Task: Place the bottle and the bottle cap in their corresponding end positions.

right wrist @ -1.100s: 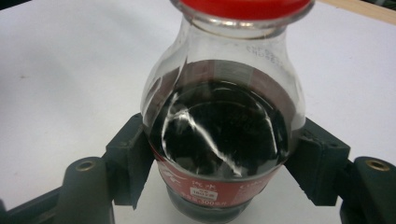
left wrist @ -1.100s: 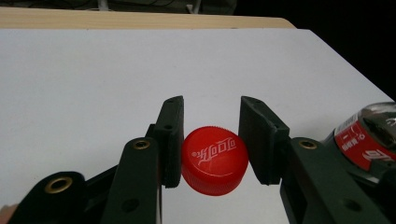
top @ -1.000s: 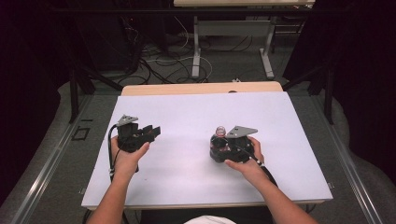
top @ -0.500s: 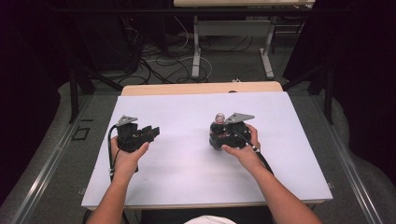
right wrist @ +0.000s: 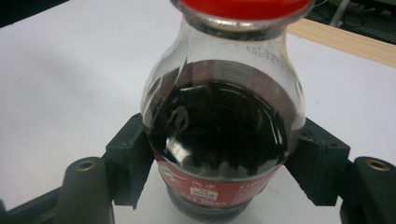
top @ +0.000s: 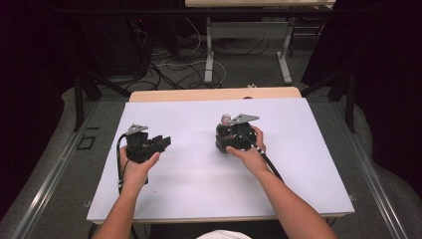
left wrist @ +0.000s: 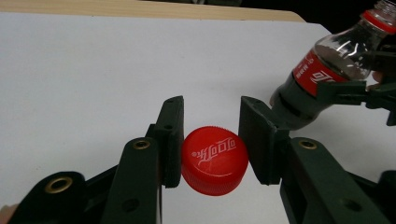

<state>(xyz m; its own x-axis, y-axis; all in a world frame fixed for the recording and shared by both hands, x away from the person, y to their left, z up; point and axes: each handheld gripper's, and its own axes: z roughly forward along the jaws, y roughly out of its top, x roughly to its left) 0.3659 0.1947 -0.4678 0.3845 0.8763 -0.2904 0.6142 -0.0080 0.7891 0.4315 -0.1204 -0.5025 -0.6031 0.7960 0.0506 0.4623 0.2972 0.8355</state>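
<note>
bottle (right wrist: pixel 223 135) base cut off by the bottom edge in the right gripper view, mouth (left wrist: pixel 385 6) cropped in the left gripper view

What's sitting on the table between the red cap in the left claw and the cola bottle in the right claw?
Nothing visible. The red cap is clamped in the left claw, the cola bottle in the right claw, and just bare white table lies between them.

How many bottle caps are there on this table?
1. The red cap sits clamped between the left gripper's jaws, off the bottle, which the right gripper holds. The bottle's mouth is open, with a red ring below it; nothing else looks like a cap.
</note>
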